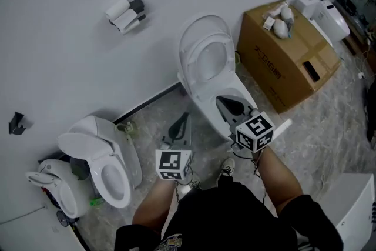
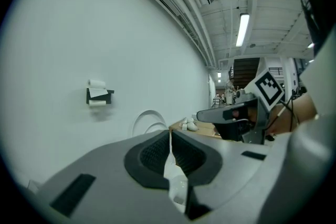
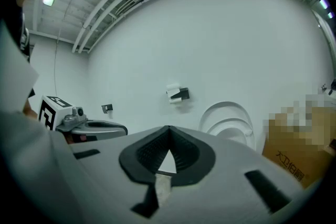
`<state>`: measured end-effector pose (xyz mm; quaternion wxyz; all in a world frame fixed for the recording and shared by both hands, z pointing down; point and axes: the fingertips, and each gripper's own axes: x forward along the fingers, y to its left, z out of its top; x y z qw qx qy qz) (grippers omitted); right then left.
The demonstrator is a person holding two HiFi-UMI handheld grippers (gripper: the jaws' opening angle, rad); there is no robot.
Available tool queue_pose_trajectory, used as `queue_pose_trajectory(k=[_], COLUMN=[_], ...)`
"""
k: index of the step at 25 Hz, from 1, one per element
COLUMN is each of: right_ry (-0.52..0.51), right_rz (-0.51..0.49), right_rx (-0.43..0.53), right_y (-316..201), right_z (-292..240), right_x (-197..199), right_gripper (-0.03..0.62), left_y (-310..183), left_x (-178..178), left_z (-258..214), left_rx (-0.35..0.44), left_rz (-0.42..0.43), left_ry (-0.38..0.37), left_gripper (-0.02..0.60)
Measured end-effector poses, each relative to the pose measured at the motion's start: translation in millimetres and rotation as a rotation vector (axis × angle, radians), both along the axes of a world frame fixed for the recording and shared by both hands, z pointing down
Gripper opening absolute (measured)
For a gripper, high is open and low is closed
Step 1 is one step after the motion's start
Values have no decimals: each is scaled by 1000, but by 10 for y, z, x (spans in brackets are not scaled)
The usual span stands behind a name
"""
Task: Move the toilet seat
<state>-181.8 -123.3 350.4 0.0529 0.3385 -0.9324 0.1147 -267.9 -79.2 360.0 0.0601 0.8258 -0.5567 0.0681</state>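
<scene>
Toilet seat upright, apart from left gripper and right gripper, jaws closed.

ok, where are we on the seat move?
Done: unclear. The seat of the middle toilet stands raised against its lid; I can't tell whether that's the start or the result. In hand: nothing. The left gripper and right gripper are shut, fingers empty, apart from the seat. Left: reach and move the seat, if needed.
</scene>
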Motion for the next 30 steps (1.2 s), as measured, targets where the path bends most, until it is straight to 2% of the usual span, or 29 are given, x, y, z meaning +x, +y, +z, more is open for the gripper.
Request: queue_pose_trajectory(k=[6, 11, 21, 26, 30], right_ry=[19, 35, 72, 84, 73], right_rz=[93, 195, 346, 333, 301], right_rx=[-5, -24, -45, -30, -16], right_y=[379, 725, 1240, 1364, 1499], right_z=[36, 130, 153, 113, 51], right_x=[-272, -262, 311, 586, 916], right_gripper=[0, 0, 1, 0, 2], left_y=[290, 478, 804, 924, 1079], left_x=[-275, -303, 142, 442, 781], left_z=[44, 109, 51, 68, 52], left_rx=[-6, -21, -14, -22, -32], left_rz=[105, 207, 338, 335, 298], left_ry=[12, 27, 62, 57, 51], left_gripper=[14, 14, 14, 14, 14])
